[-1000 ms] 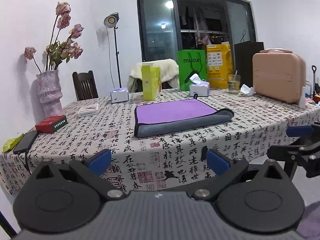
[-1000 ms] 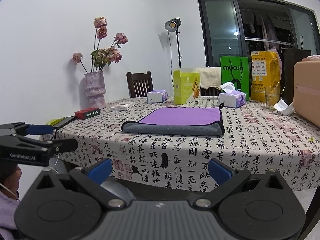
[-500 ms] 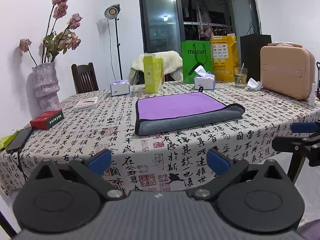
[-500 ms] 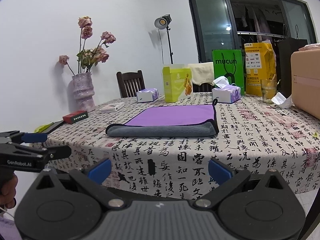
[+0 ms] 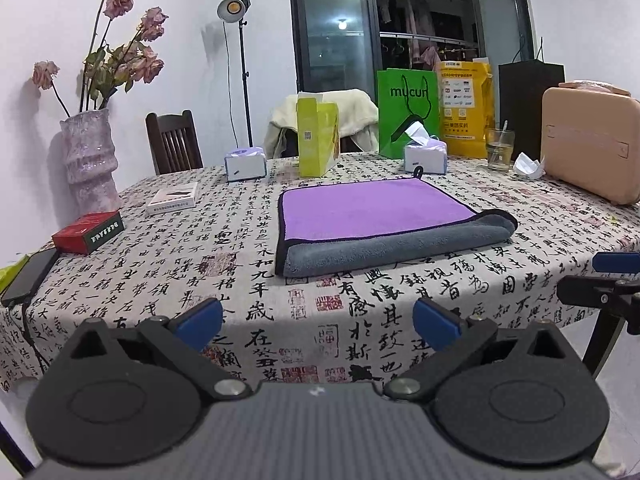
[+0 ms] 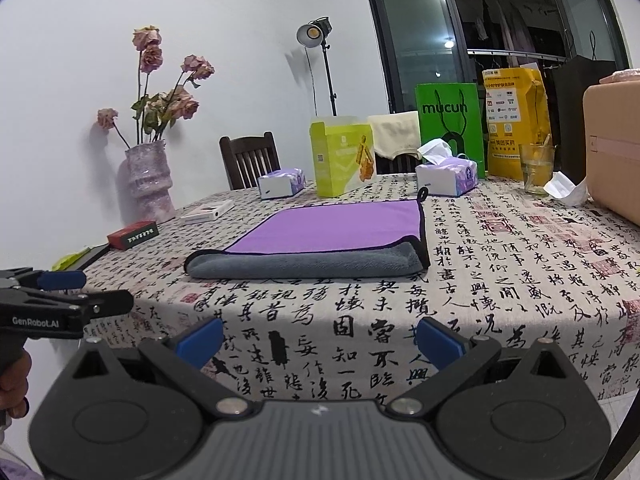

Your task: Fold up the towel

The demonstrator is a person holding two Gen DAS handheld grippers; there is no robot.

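One plush purple-and-grey folded towel [image 5: 384, 224] lies flat mid-worktop [image 5: 240, 280] on the calligraphy-print cloth. Your left tool [image 5: 318, 322] and right tool [image 6: 320, 340], each with two blue-padded fingers spread apart, hover empty before its edge. Two tissue boxes [image 6: 446, 172] sit behind.

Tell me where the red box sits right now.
The red box lies near the table's left edge in both views, between the vase and the black phone.
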